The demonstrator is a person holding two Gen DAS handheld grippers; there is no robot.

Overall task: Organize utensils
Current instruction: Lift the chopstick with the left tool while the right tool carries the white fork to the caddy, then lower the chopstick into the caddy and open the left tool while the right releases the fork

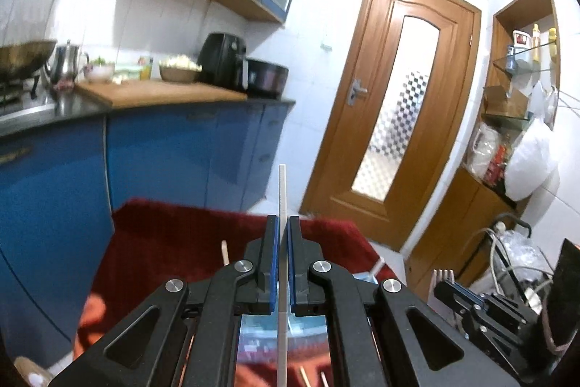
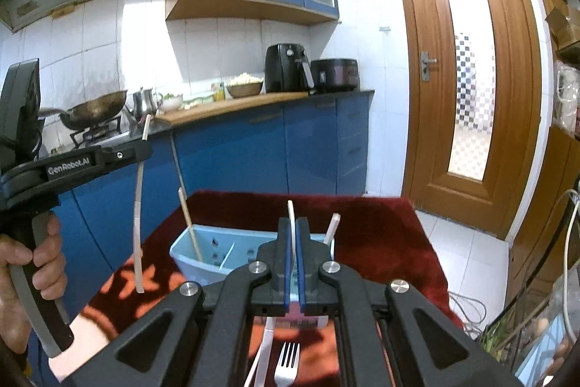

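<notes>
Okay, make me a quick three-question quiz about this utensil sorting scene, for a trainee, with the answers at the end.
1. True or false: the left gripper is shut on a white chopstick.
2. What does the right gripper hold? A) a white-handled fork B) a wooden spoon C) nothing
3. What colour is the bin on the red cloth?

Key: 1 true; 2 A; 3 light blue.

The right gripper [image 2: 293,223] hides most of the white handle [image 2: 290,207] it clamps and part of the light-blue bin [image 2: 203,251] behind it, the fork [image 2: 286,365] below is cut by the bottom edge, and the left gripper [image 1: 283,223] covers the white chopstick's [image 1: 282,191] middle
</notes>
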